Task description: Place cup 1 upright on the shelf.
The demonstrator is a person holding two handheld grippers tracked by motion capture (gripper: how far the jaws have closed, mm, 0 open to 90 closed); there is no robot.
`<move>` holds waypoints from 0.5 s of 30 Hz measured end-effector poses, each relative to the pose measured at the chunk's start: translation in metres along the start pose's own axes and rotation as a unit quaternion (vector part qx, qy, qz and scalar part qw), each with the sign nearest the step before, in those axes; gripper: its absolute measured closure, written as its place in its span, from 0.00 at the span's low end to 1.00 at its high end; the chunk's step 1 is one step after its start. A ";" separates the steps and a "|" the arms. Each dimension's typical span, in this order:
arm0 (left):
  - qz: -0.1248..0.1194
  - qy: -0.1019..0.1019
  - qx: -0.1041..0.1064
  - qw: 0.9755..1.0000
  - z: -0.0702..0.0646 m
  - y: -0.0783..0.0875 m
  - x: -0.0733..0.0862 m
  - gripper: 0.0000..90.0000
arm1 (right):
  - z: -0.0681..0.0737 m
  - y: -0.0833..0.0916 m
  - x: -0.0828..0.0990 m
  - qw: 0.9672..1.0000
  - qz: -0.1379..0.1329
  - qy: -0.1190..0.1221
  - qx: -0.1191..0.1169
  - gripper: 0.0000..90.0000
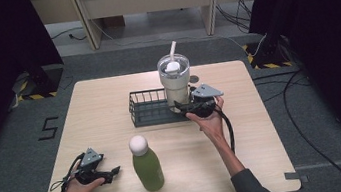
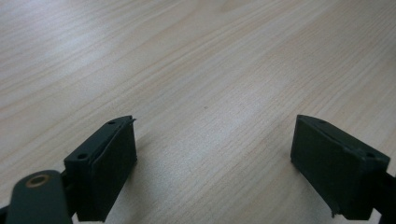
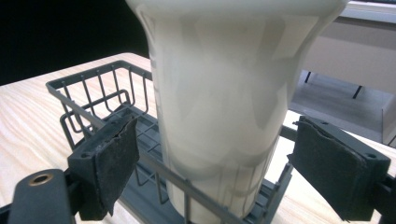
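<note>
a dim room with grey carpet, black curtains at nine and three o'clock, and pale wooden furniture legs along the far wall at twelve. yellow-and-black tape marks the floor at both far corners of the table, and a "5" is taped on the carpet at nine o'clock.

in the middle stands a light wood-grain table (image 1: 108, 97) with rounded corners. near its centre sits a dark wire basket (image 1: 147, 108). a cream tumbler (image 1: 175, 77) with a clear lid and straw stands upright in the basket's three o'clock end — the tallest thing on the table.

at six o'clock from the basket, well apart from it, a green bottle (image 1: 147, 166) with a round white cap stands upright on the bare wood.

the right gripper (image 1: 199, 106) is held at the basket's three o'clock end, its jaws spread wide on either side of the tumbler's lower body, not touching it.

the left gripper (image 1: 99, 173) rests at seven o'clock near the table's near edge, beside the bottle — jaws spread wide over bare wood, holding nothing.
</note>
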State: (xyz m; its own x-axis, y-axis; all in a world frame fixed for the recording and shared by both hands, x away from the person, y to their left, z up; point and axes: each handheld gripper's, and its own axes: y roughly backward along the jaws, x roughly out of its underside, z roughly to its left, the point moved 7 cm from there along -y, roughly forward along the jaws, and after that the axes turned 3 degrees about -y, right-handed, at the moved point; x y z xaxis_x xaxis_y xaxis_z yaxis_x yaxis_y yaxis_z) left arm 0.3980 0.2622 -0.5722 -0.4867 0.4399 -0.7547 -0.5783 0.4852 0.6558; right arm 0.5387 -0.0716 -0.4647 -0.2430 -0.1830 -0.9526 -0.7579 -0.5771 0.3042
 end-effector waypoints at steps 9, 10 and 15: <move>0.000 0.000 0.000 1.000 0.000 0.000 0.000 0.15 | 0.000 0.017 0.002 1.000 -0.006 -0.001 -0.010 0.17; 0.000 0.000 0.000 1.000 0.000 0.000 0.000 0.15 | 0.001 0.018 0.002 1.000 -0.007 -0.001 -0.010 0.17; 0.000 0.000 0.000 1.000 0.000 0.000 0.000 0.15 | 0.002 0.026 0.002 1.000 -0.011 -0.004 -0.012 0.17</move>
State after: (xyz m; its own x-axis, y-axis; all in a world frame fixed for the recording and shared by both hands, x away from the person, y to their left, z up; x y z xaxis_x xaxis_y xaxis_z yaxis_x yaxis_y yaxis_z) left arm 0.3980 0.2622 -0.5722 -0.4870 0.4398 -0.7546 -0.5782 0.4852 0.6560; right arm 0.5173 -0.0855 -0.4588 -0.2324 -0.1633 -0.9588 -0.7479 -0.6002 0.2835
